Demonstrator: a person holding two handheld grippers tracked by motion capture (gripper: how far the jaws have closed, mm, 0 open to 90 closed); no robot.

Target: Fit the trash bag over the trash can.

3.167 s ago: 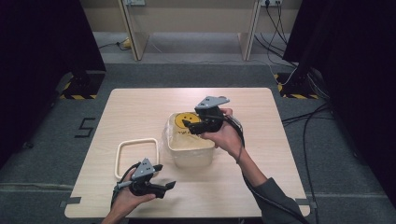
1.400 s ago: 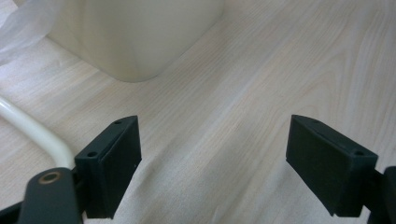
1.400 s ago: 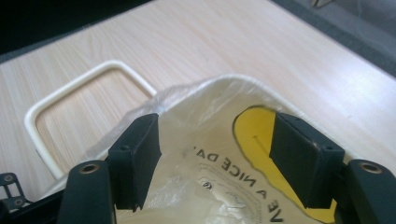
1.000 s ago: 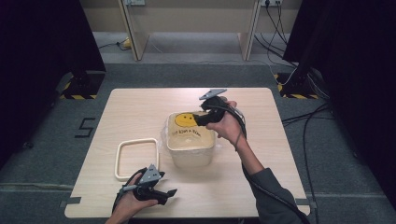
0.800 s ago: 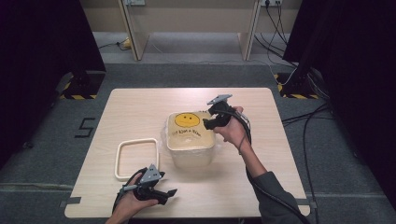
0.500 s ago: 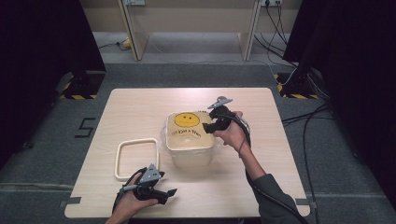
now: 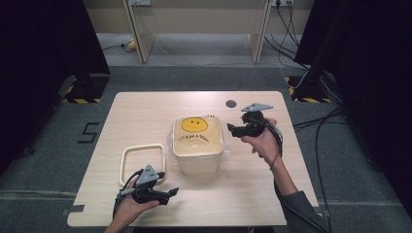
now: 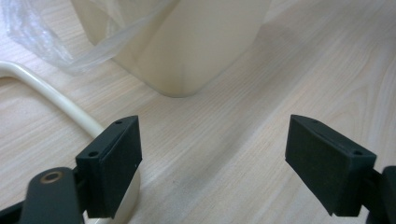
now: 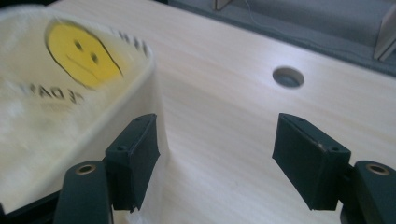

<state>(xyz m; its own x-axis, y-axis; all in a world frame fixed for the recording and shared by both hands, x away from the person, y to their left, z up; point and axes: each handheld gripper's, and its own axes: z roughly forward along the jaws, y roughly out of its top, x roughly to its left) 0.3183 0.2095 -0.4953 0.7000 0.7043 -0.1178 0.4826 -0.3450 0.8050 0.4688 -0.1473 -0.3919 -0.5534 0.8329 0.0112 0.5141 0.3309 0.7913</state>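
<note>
A cream tub [image 7: 198,154] lined with a clear plastic bag [image 7: 194,138] stands at the centre of a pale wooden counter [image 7: 145,114], the bag printed with a yellow smiley face [image 7: 194,124] and dark lettering. A cream square frame [image 7: 141,164], perhaps the tub's rim or lid, lies flat at the tub's 9 o'clock, just beside it.

The right gripper [image 7: 234,130] hangs at the tub's 3 o'clock, close to its upper rim, jaws spread wide and gripping nothing. The left gripper [image 7: 167,193] sits near the counter's front edge at about 7 o'clock from the tub, jaws likewise wide apart and empty.

The high view alone sets out the whole scene, including a round hole [image 7: 231,103] in the counter at the tub's 1 o'clock and cables on the grey floor [image 7: 350,145] beyond.

The right gripper view brings the smiley face [image 9: 81,55] up close, with the tub's wall [image 9: 152,100] just behind the left jaw and bare wood between the jaws; whether that jaw touches the tub cannot be told.

The left gripper view shows the tub's lower corner [image 8: 187,51] resting on the wood, loose plastic [image 8: 56,42] hanging at its side, and the cream frame [image 8: 60,105] running under one jaw.
</note>
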